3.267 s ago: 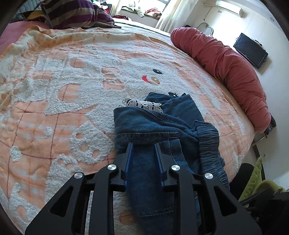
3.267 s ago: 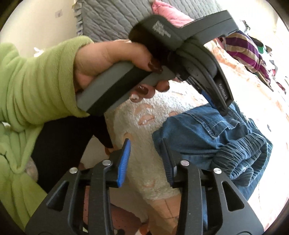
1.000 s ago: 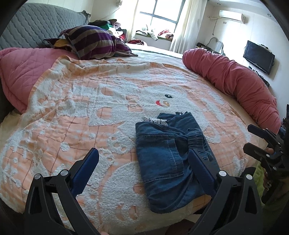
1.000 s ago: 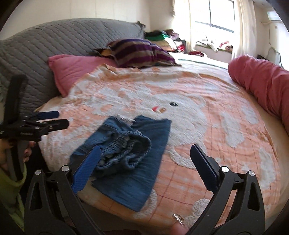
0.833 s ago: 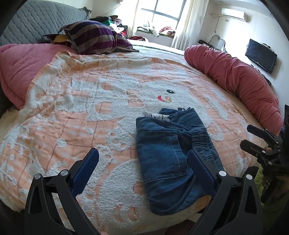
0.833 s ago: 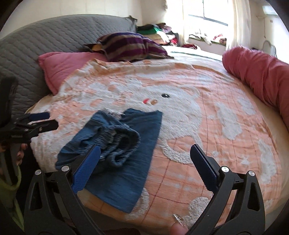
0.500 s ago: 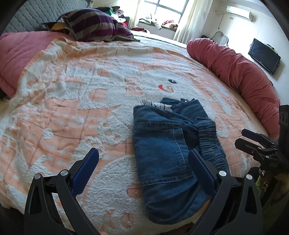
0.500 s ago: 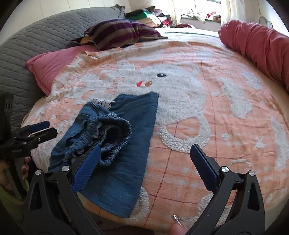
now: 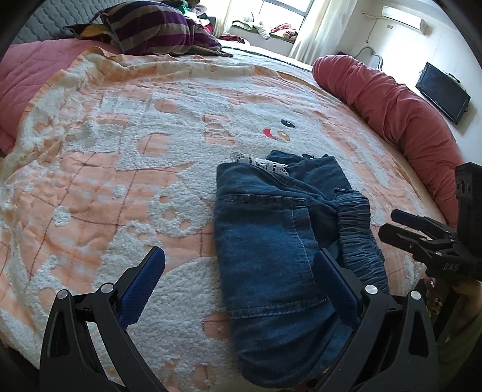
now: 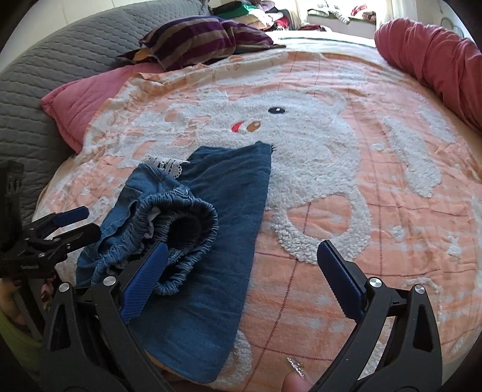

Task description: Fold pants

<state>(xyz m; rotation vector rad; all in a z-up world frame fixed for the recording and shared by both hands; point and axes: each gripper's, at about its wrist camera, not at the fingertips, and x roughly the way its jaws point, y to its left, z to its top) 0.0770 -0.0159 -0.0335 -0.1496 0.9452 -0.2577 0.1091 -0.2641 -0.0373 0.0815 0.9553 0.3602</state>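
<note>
Both our claws, left [image 9: 238, 273] and right [image 10: 239, 263], gape wide, gripping nothing. The pants [image 9: 280, 241] lie bunched just ahead; next, we judge, grab the puffed waistband [image 10: 183, 220] and flatten it.

Covering the bed, an orange-and-white fleecy blanket [image 9: 126, 144] with an animal face. Lying along its far right edge, a red bolster [image 9: 400, 108]. Resting at the head, a striped pillow [image 9: 150, 28] beside a pink quilt [image 10: 87, 96]. Hanging on the wall, a television [image 9: 442, 90].

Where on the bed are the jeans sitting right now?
The folded jeans lie on the orange-and-white blanket near the bed's close edge, just below the cartoon face's nose, between the open left gripper and right gripper.
</note>
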